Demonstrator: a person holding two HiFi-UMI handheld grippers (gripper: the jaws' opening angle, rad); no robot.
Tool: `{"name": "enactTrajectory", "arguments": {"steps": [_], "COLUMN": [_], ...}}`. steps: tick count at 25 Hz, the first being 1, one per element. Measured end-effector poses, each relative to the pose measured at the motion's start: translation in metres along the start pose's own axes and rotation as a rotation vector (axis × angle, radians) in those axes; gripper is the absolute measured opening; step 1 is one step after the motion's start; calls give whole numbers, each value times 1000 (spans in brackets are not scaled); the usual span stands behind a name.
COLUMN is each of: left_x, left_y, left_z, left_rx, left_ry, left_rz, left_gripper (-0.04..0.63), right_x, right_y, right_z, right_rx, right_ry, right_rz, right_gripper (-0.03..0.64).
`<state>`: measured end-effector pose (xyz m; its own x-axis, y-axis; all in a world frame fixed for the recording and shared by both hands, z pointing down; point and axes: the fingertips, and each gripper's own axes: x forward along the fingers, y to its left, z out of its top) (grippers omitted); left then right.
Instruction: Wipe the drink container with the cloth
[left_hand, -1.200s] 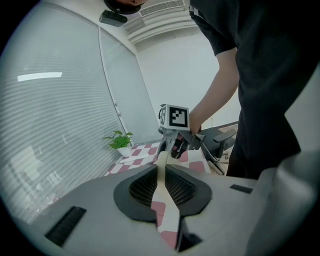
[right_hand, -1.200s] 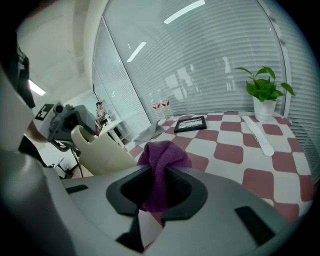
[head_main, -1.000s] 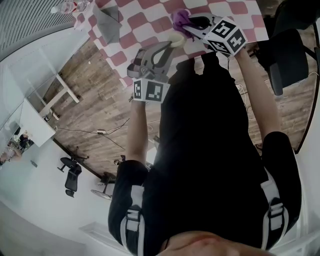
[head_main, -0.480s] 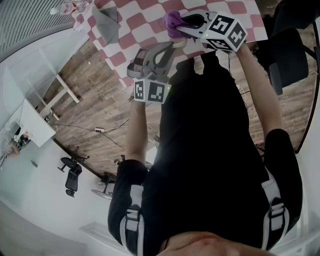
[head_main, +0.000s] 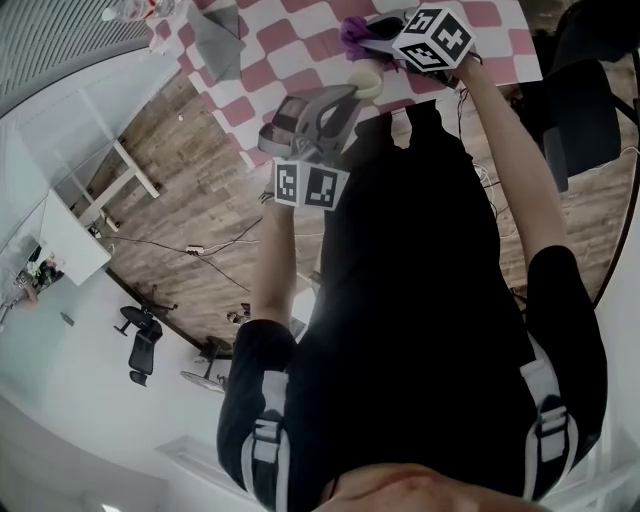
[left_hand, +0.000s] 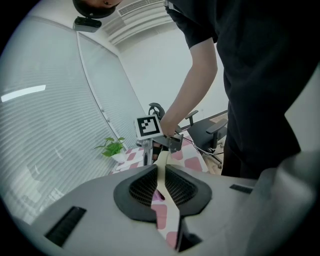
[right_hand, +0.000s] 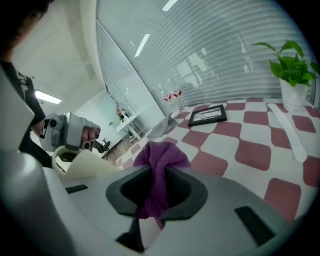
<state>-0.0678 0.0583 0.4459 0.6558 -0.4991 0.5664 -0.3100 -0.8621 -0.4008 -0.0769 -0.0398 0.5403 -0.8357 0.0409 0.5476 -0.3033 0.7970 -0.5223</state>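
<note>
The left gripper (left_hand: 161, 176) pinches the cup (right_hand: 82, 162) by its thin wall — pressing hard with the cloth (right_hand: 159, 160), nipped in the right gripper (right_hand: 156, 192), might wrench it free.

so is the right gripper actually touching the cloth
Touching. In the right gripper view the purple cloth is clamped between the jaws of the right gripper, bunched up above them and hanging out below.

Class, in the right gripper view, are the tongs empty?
No, the right tongs are clamped on a purple cloth.
</note>
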Motion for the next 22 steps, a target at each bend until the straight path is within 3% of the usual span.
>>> {"name": "enactTrajectory", "arguments": {"steps": [12, 17, 22], "left_x": [-2, -2, 0], "left_y": [-7, -11, -14], "left_z": [2, 3, 5], "left_rx": [19, 70, 139], "left_ry": [-2, 1, 8], "left_rz": [-10, -31, -64], "left_gripper": [67, 67, 67], "right_x": [25, 25, 19], "right_y": [-44, -40, -16], "right_z": [-35, -35, -21], "right_rx": [101, 53, -40], "right_ry": [96, 128, 154], "right_rz": [-54, -51, 17], "right_gripper": [81, 80, 78]}}
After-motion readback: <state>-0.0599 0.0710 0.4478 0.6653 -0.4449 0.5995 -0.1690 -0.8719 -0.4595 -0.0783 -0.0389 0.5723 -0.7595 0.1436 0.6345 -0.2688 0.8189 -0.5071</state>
